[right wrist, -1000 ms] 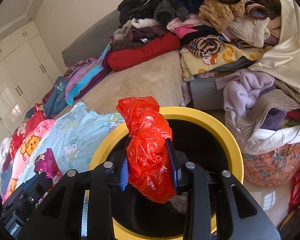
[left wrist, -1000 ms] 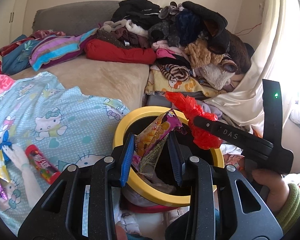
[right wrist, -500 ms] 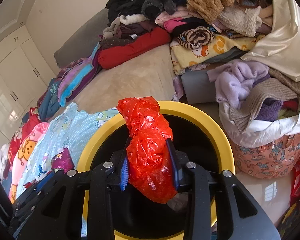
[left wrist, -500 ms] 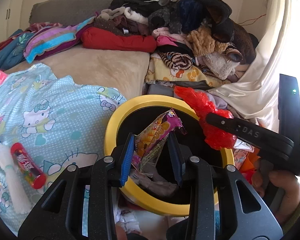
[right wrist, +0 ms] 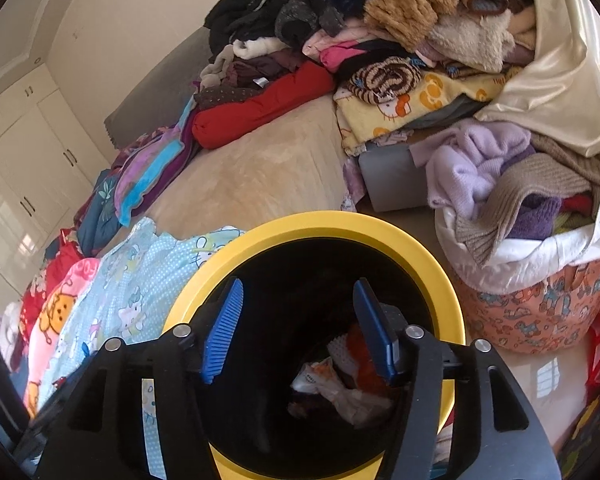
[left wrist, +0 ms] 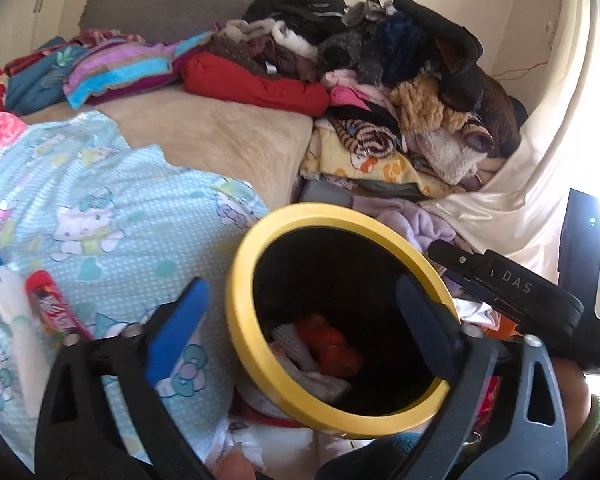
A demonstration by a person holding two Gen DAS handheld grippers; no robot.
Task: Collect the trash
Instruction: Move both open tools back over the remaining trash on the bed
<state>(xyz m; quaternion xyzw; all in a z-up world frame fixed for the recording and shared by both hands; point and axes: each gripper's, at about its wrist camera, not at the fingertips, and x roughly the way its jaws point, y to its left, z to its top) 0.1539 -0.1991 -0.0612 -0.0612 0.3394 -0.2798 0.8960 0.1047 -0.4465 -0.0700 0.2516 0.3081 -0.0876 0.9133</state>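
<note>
From my left wrist view, a red candy tube (left wrist: 54, 306) lies on the pale blue cartoon-print blanket (left wrist: 112, 216) at the far left, well apart from the bin. To its right my left gripper (left wrist: 300, 316) hangs with its blue pads spread wide and nothing between them; the left finger (left wrist: 178, 322) sits over the blanket and the right one over the mouth of the bin. The yellow-rimmed bin (left wrist: 252, 360) stands against the near edge of the bed (left wrist: 220, 140), its black inside holding the trash: a crumpled red plastic bag (left wrist: 332, 344) lying on pale wrappers (left wrist: 300, 360) at the bottom. Further right, my right gripper's black body (left wrist: 512, 292) crosses the bin's right rim, held by my right hand (left wrist: 568, 388).

From the right wrist view, my right gripper (right wrist: 298, 328) is also parted and holds nothing, poised above the bin (right wrist: 380, 232). Down between its fingers I make out the red bag (right wrist: 360, 364) and a printed wrapper (right wrist: 320, 380), though the shadow there blurs the rest. Right of the bin, a patterned laundry basket (right wrist: 532, 312) stands on the floor, heaped with purple and grey knitwear. Along the far side of the bed runs a pile of clothes (right wrist: 380, 40).
</note>
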